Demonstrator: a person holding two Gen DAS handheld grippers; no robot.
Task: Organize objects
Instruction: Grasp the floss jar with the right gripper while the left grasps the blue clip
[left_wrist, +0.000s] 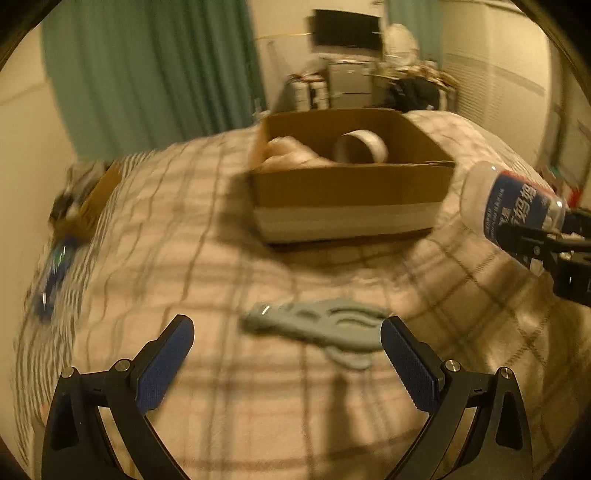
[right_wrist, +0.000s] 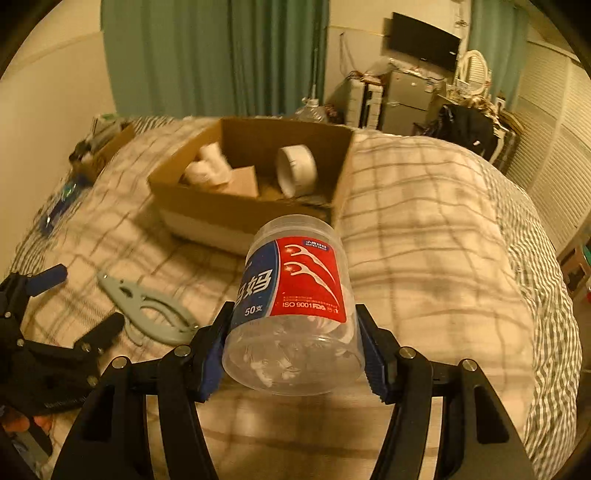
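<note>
My right gripper is shut on a clear plastic floss-pick jar with a red and blue label, held tilted above the bed; the jar also shows in the left wrist view at the right. An open cardboard box sits on the checked blanket beyond it, holding a white tape roll and white bundles. My left gripper is open and empty, just above a grey plastic clamp tool that lies flat on the blanket. The box stands behind the tool.
A blue packet and a small cluttered box lie at the bed's left edge. The bed's checked blanket spreads to the right. Green curtains, a fridge and a cluttered desk stand behind the bed.
</note>
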